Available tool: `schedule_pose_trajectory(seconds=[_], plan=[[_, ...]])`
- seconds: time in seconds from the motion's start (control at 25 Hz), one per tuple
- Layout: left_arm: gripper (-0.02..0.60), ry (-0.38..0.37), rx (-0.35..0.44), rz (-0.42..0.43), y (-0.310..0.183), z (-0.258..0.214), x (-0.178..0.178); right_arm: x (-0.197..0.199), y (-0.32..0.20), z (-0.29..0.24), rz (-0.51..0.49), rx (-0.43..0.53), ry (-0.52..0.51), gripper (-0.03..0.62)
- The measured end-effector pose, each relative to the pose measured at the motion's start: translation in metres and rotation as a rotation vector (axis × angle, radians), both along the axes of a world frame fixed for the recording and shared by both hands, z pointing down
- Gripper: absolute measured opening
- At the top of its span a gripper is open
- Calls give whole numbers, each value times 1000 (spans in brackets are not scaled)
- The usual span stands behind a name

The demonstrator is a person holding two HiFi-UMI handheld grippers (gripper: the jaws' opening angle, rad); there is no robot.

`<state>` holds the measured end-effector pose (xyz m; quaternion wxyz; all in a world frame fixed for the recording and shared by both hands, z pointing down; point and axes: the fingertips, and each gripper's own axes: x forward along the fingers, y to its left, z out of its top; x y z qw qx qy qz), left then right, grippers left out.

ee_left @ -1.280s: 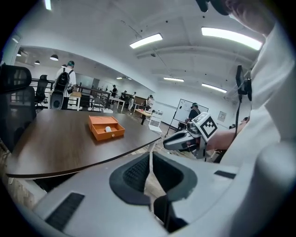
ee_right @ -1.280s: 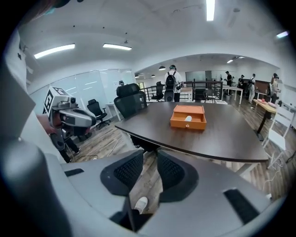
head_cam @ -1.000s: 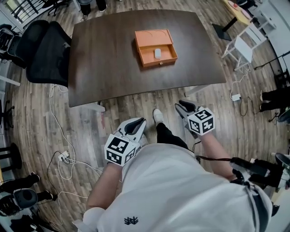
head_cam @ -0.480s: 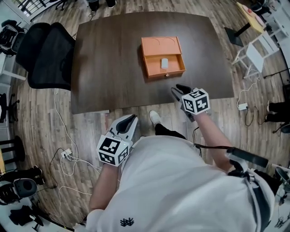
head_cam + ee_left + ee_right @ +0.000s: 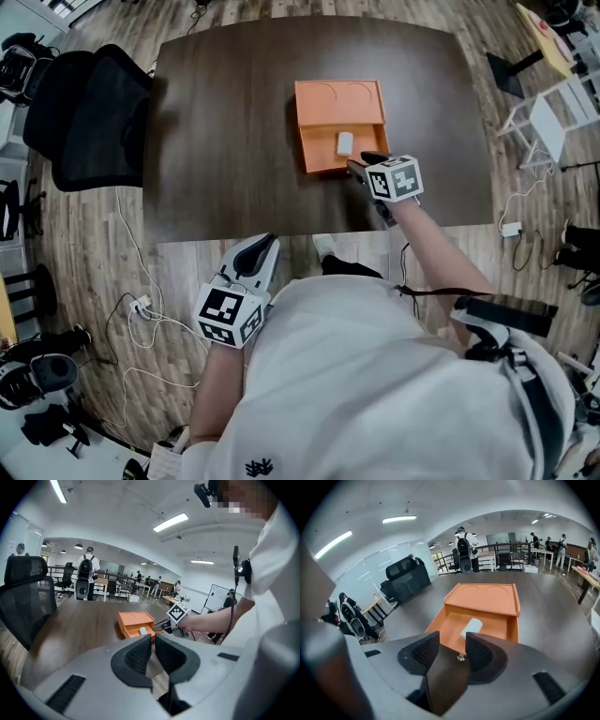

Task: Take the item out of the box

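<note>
An orange box (image 5: pixel 338 105) stands on the dark table (image 5: pixel 225 122), its drawer pulled out toward me. A small white item (image 5: pixel 345 142) lies in the drawer. My right gripper (image 5: pixel 360 161) hovers at the drawer's front edge with its jaws opening and nothing between the pads. In the right gripper view the white item (image 5: pixel 471 627) lies just beyond the fingertips, and the drawer's small knob (image 5: pixel 461 657) shows in the gap, untouched. My left gripper (image 5: pixel 263 247) hangs below the table's near edge over the floor, its jaws almost together on nothing.
A black office chair (image 5: pixel 84 112) stands at the table's left side. Cables (image 5: pixel 141 309) trail over the wooden floor (image 5: pixel 84 272) on the left, and a white stand (image 5: pixel 553 117) is at the right. Several people stand far off in the room.
My right gripper has travelled from beside my body up over the table's near edge to the drawer's front, and its jaws have spread. The left gripper has barely moved.
</note>
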<state>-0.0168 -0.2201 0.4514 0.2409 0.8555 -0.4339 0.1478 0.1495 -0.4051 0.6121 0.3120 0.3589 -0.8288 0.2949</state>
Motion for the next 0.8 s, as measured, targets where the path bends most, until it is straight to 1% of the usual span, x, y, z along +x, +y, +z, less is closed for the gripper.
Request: schedule_pose_trajectory(seconds=[0.12, 0.4, 0.68, 0.8], plan=[[31, -7, -9, -47, -13, 2, 0, 2, -22, 16, -15, -30, 8, 178], [31, -21, -29, -139, -40, 5, -13, -4, -62, 51, -41, -118, 92, 213], [31, -27, -58, -176, -56, 17, -23, -10, -78, 86, -45, -212, 175, 222], [31, -25, -65, -187, -59, 21, -27, -15, -80, 91, -73, -220, 205, 222]])
